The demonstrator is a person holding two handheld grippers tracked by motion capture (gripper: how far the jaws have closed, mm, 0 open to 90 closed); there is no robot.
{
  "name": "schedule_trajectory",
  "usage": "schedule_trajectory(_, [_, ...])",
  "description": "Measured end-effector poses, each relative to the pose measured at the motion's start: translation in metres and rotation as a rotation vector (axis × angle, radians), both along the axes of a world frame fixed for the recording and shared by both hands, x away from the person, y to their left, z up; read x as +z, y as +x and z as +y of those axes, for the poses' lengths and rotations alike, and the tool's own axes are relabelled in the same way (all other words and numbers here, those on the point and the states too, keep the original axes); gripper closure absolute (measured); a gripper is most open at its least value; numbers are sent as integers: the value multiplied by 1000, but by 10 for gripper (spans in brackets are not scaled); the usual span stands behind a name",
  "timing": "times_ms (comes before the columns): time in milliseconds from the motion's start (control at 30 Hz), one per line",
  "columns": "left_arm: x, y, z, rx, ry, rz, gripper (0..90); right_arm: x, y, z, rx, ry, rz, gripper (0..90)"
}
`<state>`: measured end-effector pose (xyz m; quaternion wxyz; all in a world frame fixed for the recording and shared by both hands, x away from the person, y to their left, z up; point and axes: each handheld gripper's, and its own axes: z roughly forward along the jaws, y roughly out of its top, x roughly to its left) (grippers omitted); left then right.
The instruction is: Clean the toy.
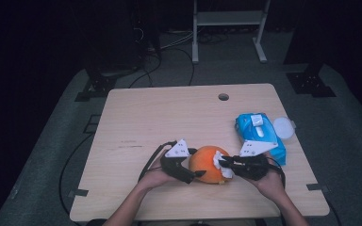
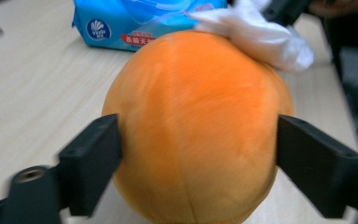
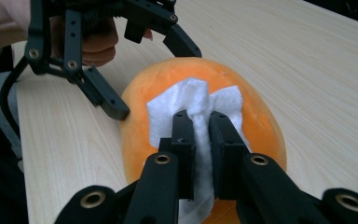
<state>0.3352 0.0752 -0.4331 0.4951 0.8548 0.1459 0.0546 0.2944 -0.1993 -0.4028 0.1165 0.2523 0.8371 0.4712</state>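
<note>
An orange plush ball point(image 1: 205, 165) point(image 2: 196, 130) point(image 3: 261, 126) rests near the table's front edge. My left gripper point(image 1: 194, 163) point(image 2: 198, 158) spans the ball, its two black jaws touching opposite sides at the widest part. A white wipe point(image 1: 219, 162) point(image 2: 261, 37) point(image 3: 186, 100) lies draped on the ball's right side. My right gripper point(image 1: 224, 164) point(image 3: 201, 123) is shut on a fold of that wipe and holds it against the ball's surface. In the right gripper view the left gripper point(image 3: 154, 79) reaches around the ball from the far left, with a hand behind it.
A blue packet of wet wipes point(image 1: 259, 129) point(image 2: 121, 23) lies to the right behind the ball, with a round white lid point(image 1: 283, 127) beside it. The wooden table point(image 1: 146, 117) has a cable hole point(image 1: 223, 97) at the back. Cables and stands sit on the floor beyond.
</note>
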Motion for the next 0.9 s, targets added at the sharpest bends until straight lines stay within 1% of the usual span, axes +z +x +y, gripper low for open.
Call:
schedule_trajectory(33, [-2, 4, 0, 14, -1, 50, 104, 0, 0, 0, 0, 0, 0, 807])
schedule_trajectory(67, [-6, 9, 1, 16, -13, 138, 91, -1, 0, -3, -3, -2, -1, 807])
schedule_trajectory(100, [-6, 9, 1, 16, -13, 138, 119, -1, 0, -3, -3, -2, -1, 807])
schedule_trajectory(133, [-6, 7, 0, 19, -17, 105, 164, 0, 0, -3, -9, -5, -8, 807])
schedule_trajectory(167, [-6, 7, 0, 19, -17, 105, 206, 0, 0, -3, -9, -5, -8, 807])
schedule_trajectory(200, [-1, 1, -4, 24, 2, 45, 239, 2, -1, 1, -14, -15, -18, 808])
schedule_trajectory(233, [-1, 1, -4, 24, 2, 45, 255, 2, -1, 1, -14, -15, -18, 808])
schedule_trajectory(300, [5, -6, -10, 20, 38, -27, 263, 5, -6, 8, -18, -30, -51, 809])
schedule_trajectory(367, [8, -14, -17, 7, 75, -84, 267, 8, -10, 16, 16, -12, -60, 809])
schedule_trajectory(400, [9, -17, -20, 4, 94, -114, 268, 9, -15, 23, 36, -32, -86, 809])
schedule_trajectory(433, [9, -17, -20, 4, 94, -114, 268, 9, -15, 23, 36, -32, -86, 809])
schedule_trajectory(467, [9, -15, -18, 7, 84, -94, 269, 10, -17, 24, 24, -41, -107, 810])
schedule_trajectory(500, [9, -15, -18, 7, 84, -94, 269, 10, -17, 24, 24, -41, -107, 810])
schedule_trajectory(533, [8, -13, -15, 12, 68, -81, 272, 10, -14, 18, 8, -37, -103, 810])
schedule_trajectory(567, [8, -13, -15, 12, 68, -81, 275, 10, -14, 18, 8, -37, -103, 810])
schedule_trajectory(633, [8, -12, -14, 13, 61, -73, 277, 10, -11, 10, -31, -45, -107, 810])
schedule_trajectory(667, [8, -12, -15, 17, 53, -69, 277, 10, -9, 3, -58, -43, -102, 810])
schedule_trajectory(733, [8, -13, -16, 20, 54, -71, 278, 10, -9, 2, -60, -42, -99, 811])
schedule_trajectory(767, [9, -14, -18, 20, 59, -77, 278, 11, -12, 6, -58, -50, -114, 814])
schedule_trajectory(800, [10, -15, -20, 22, 64, -81, 278, 12, -14, 10, -45, -56, -120, 815])
schedule_trajectory(833, [12, -16, -23, 23, 69, -89, 277, 12, -17, 16, -23, -51, -122, 816])
schedule_trajectory(867, [14, -21, -30, 18, 94, -128, 277, 13, -19, 22, 0, -51, -127, 816])
schedule_trajectory(900, [14, -21, -30, 18, 94, -128, 276, 13, -19, 22, 0, -51, -127, 816])
